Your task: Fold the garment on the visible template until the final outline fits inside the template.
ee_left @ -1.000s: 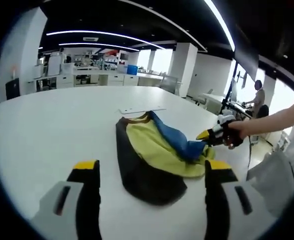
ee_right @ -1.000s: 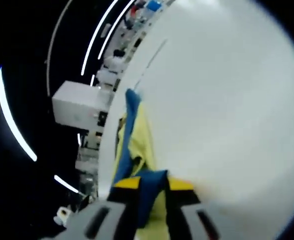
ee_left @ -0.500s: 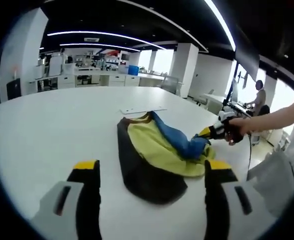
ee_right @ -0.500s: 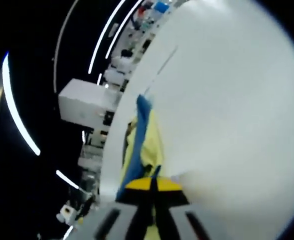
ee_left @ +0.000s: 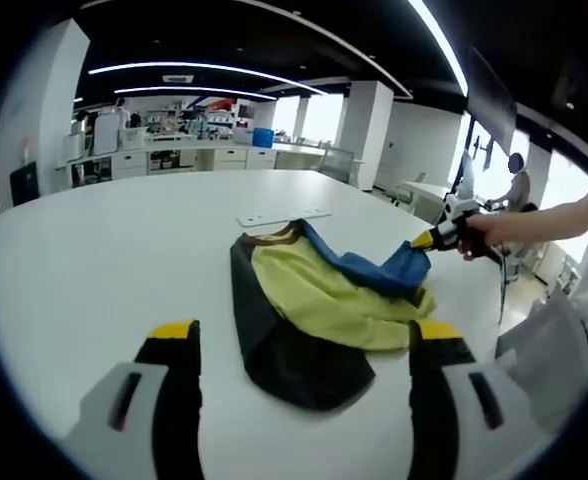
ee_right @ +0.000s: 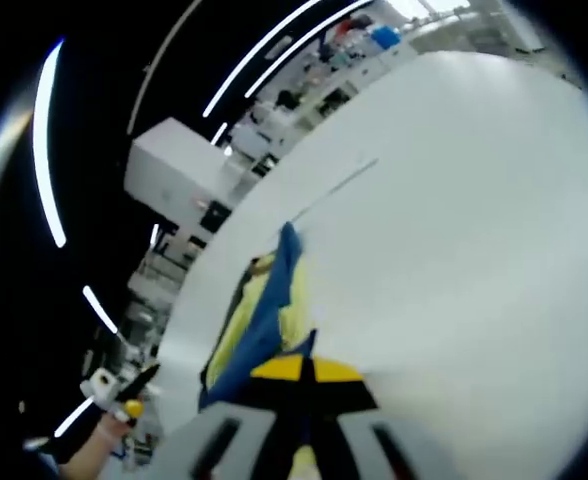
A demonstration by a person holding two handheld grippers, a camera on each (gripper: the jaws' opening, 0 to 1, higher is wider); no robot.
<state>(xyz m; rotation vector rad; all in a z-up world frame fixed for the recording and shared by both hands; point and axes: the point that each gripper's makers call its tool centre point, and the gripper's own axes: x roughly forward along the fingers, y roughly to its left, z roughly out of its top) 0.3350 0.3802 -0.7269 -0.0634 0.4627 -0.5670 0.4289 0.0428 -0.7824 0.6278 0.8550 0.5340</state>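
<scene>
A garment (ee_left: pixel 304 300) with black, yellow and blue panels lies crumpled on the white table (ee_left: pixel 104 250). My left gripper (ee_left: pixel 304 335) hovers open just short of its black near end, with nothing between its fingers. A hand holds my right gripper (ee_left: pixel 432 238) at the garment's right side. It is shut on the blue panel (ee_left: pixel 389 272) and lifts it off the table. In the right gripper view the yellow-tipped right gripper (ee_right: pixel 304 368) pinches that blue fabric (ee_right: pixel 264 320). A flat white template sheet (ee_left: pixel 282 217) lies just beyond the garment.
The table's far edge (ee_left: pixel 174 172) curves toward an office with cabinets and a white pillar (ee_left: pixel 366 135). A person (ee_left: pixel 516 190) sits at a desk at the far right. Bare tabletop (ee_right: pixel 474 230) spreads to the right of the garment in the right gripper view.
My right gripper has risen and pulled the blue panel up and to the right, stretching it off the yellow part. The right gripper view has rolled. My left gripper has stayed put.
</scene>
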